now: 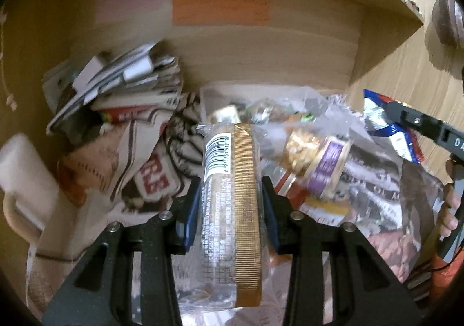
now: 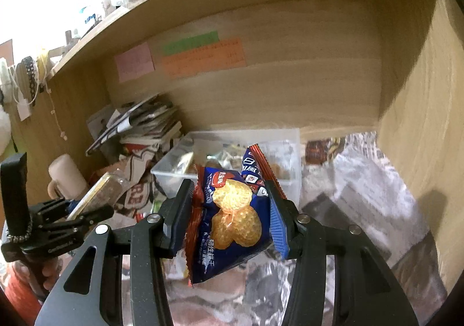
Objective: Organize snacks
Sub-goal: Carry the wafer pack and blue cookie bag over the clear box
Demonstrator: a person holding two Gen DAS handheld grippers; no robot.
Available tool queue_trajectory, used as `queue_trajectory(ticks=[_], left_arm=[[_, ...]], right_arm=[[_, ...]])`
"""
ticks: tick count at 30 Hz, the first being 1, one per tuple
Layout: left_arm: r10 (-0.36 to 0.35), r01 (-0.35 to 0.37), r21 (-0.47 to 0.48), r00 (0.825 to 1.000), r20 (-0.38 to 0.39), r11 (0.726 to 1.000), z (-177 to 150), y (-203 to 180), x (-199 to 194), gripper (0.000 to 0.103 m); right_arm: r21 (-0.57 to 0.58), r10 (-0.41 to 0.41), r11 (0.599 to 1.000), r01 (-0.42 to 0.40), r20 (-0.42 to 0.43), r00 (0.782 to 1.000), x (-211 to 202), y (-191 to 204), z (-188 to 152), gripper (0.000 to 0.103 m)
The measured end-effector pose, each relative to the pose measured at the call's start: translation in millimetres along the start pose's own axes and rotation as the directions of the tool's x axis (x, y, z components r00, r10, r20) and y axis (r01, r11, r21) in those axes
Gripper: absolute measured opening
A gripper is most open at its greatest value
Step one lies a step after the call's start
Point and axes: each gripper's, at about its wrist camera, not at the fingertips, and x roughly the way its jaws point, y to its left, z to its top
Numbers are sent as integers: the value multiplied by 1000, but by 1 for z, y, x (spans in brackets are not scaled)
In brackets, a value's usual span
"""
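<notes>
My left gripper (image 1: 231, 184) is shut on a long clear-wrapped biscuit pack (image 1: 232, 210) with a gold edge and a barcode, held on edge in front of the clear plastic bin (image 1: 307, 93). It also shows in the right wrist view (image 2: 87, 211) at the left, with the pack (image 2: 98, 192) in it. My right gripper (image 2: 230, 191) is shut on a blue and red cracker packet (image 2: 232, 218), held before the clear bin (image 2: 232, 178) of snacks. That packet (image 1: 388, 125) and the right gripper show at the right of the left wrist view.
A wooden shelf cubby (image 2: 290, 79) with pink, green and orange notes on its back. A stack of magazines and papers (image 1: 121, 85) at the left. A cream mug (image 2: 65, 178) at the left. Loose snack packs (image 1: 319, 163) lie on printed paper.
</notes>
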Motion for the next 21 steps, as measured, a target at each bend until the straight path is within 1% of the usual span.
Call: queue_trajectory(ticks=[3, 8, 14, 17, 21], left_arm=[[-11, 11, 20, 1000, 7, 1000, 14, -8, 6, 39], [-45, 44, 23, 999, 6, 999, 35, -16, 19, 39], [-67, 67, 29, 998, -4, 997, 59, -23, 45, 39], [-76, 76, 30, 997, -16, 997, 70, -25, 59, 39], [-102, 103, 25, 994, -36, 994, 84, -27, 79, 39]], right_arm=[[-8, -2, 1000, 2, 8, 1000, 6, 0, 10, 45], [-14, 2, 1000, -2, 15, 1000, 15, 0, 22, 45], [-10, 4, 1000, -4, 11, 1000, 33, -3, 37, 45], [-17, 0, 1000, 0, -2, 1000, 44, -3, 45, 45], [-19, 21, 1000, -21, -39, 999, 61, -6, 54, 45]])
